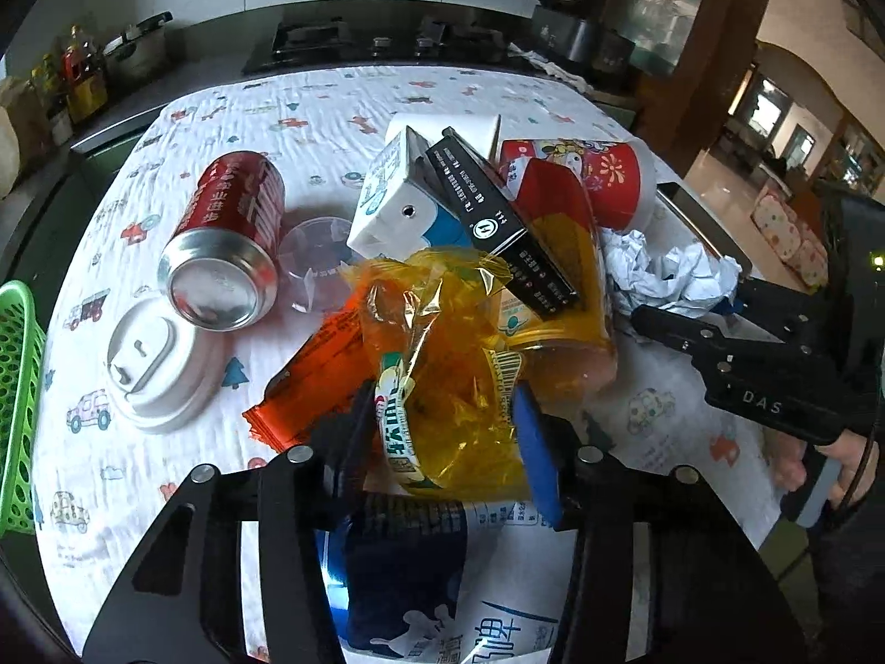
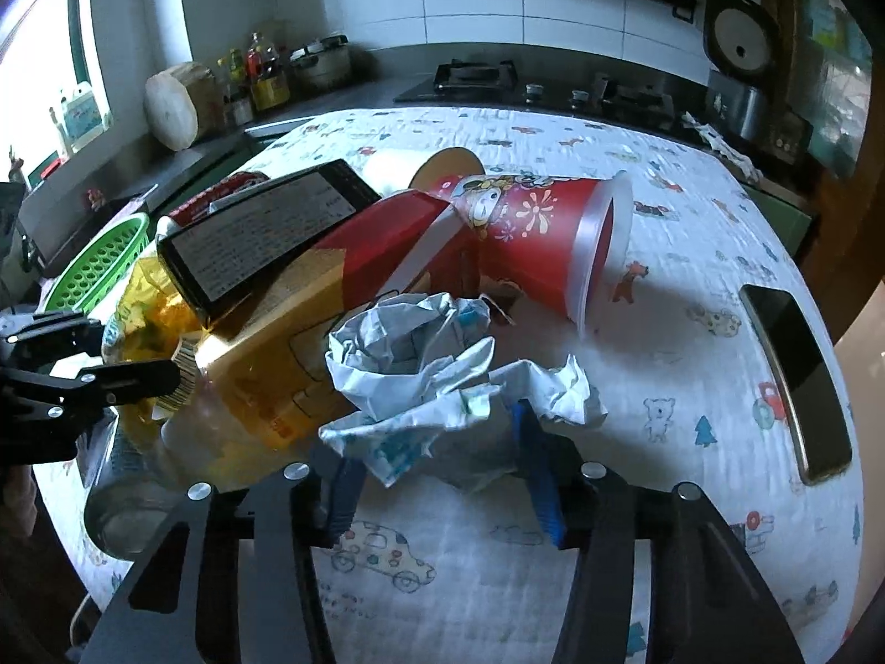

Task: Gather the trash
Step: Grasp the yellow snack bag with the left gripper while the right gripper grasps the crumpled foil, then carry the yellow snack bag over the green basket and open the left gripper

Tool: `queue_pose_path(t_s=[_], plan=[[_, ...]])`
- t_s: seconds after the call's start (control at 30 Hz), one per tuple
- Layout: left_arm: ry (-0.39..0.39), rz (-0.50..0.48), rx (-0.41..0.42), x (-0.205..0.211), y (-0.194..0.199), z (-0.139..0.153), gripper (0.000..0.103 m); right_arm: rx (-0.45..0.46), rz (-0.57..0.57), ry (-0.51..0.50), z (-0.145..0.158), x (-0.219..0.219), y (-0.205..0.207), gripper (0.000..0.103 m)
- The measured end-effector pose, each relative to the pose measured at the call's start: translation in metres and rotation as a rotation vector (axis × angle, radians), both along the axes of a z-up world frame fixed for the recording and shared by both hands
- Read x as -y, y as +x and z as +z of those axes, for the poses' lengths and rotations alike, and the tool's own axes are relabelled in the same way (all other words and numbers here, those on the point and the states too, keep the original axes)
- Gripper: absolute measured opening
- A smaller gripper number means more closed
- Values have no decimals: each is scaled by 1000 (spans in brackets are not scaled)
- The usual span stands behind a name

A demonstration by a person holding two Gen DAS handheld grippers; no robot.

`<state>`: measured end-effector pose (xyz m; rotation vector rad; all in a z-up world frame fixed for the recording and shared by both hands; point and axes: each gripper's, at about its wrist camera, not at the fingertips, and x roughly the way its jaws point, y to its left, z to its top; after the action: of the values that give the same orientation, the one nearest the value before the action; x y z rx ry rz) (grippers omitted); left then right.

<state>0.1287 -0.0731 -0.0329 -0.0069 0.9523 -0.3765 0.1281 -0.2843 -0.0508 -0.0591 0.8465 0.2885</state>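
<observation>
A heap of trash lies on the patterned tablecloth [image 1: 310, 99]. My left gripper [image 1: 442, 437] has its fingers on either side of a crumpled yellow plastic wrapper [image 1: 448, 365], closed on it. My right gripper [image 2: 437, 442] has its blue pads on either side of crumpled white paper [image 2: 420, 365]; the paper also shows in the left wrist view [image 1: 664, 271]. Around them lie a red can [image 1: 232, 227], a white cup lid [image 1: 155, 365], a clear lid [image 1: 315, 265], a white carton [image 1: 392, 205], a black box [image 1: 498, 221], a red paper cup [image 2: 542, 243], an orange wrapper [image 1: 315, 382] and a yellow box [image 2: 276, 343].
A green basket [image 1: 16, 404] stands at the table's left edge, also in the right wrist view [image 2: 99, 265]. A phone [image 2: 796, 376] lies on the right of the cloth. A blue-white milk pouch [image 1: 442, 581] lies under the left gripper. Stove and counter stand behind the table.
</observation>
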Motion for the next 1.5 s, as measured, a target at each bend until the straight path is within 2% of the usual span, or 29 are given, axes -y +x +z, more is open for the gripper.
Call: queue_pose_path(t_s=[0.37, 0.47, 0.87, 1.3, 1.5], plan=[[-48, -11, 23, -13, -7, 8, 34, 27, 7, 81, 20, 3, -20, 43], [-50, -12, 28, -18, -10, 10, 25, 32, 15, 99, 27, 0, -28, 43], [-86, 18, 96, -50, -30, 32, 23, 99, 85, 103, 71, -36, -52, 43], [-77, 198, 182, -141, -41, 63, 23, 115, 245, 108, 95, -119, -42, 43], [-20, 330, 198, -193, -40, 63, 23, 100, 312, 110, 99, -158, -31, 43]])
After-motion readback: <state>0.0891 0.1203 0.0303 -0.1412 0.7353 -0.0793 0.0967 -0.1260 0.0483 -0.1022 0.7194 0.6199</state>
